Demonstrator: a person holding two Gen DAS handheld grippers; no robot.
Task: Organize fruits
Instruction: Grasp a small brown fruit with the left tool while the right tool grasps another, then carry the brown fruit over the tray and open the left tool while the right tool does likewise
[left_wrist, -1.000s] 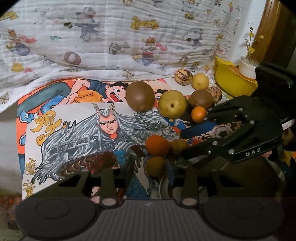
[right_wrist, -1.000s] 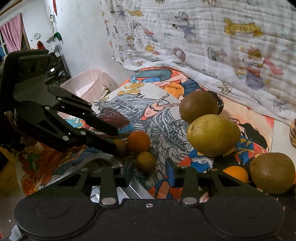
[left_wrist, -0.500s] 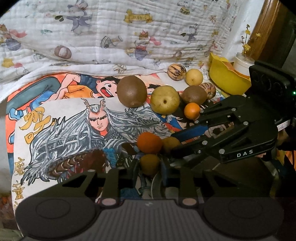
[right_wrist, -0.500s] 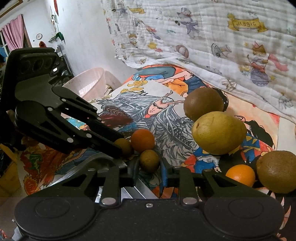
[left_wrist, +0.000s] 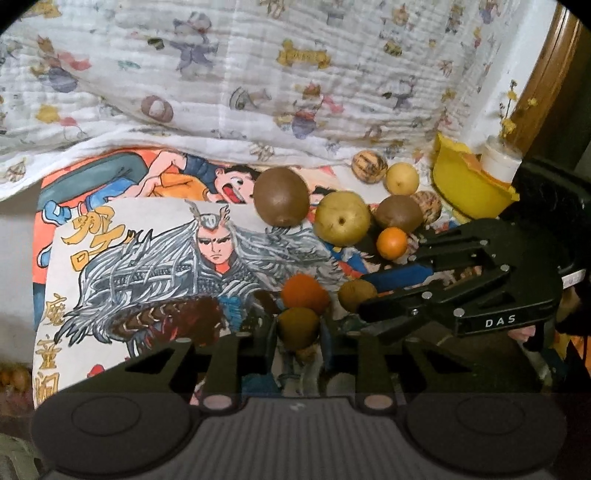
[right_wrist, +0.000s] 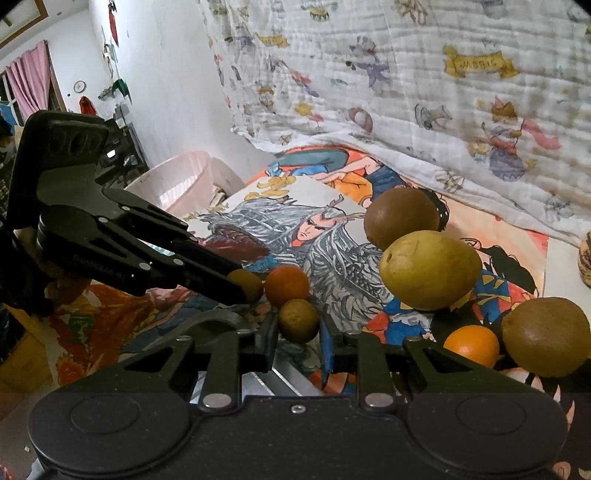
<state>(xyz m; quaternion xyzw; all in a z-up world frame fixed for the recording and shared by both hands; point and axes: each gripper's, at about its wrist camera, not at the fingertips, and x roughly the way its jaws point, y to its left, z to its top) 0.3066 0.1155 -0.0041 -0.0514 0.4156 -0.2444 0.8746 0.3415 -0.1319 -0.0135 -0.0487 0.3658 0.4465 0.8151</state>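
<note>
Three small fruits lie close together on the painted cloth. My left gripper (left_wrist: 298, 341) is shut on a small brown-green fruit (left_wrist: 297, 328). My right gripper (right_wrist: 298, 332) is shut on another small brown-green fruit (right_wrist: 297, 320), which also shows in the left wrist view (left_wrist: 356, 294). A small orange (left_wrist: 304, 292) lies between them and shows in the right wrist view (right_wrist: 287, 284). Behind lie a big brown fruit (left_wrist: 280, 196), a yellow pear (left_wrist: 342, 218), a second brown fruit (left_wrist: 399, 213) and another small orange (left_wrist: 392, 243).
A yellow bowl (left_wrist: 465, 192) stands at the back right beside a white jar (left_wrist: 500, 164). Two striped fruits (left_wrist: 368, 168) and a small yellow fruit (left_wrist: 402, 178) lie by the hanging cartoon quilt (left_wrist: 258, 74). A pink basket (right_wrist: 181, 181) stands off the left edge.
Both grippers have moved forward and closed, each on its own small brown-green fruit. The other fruits have not moved.
</note>
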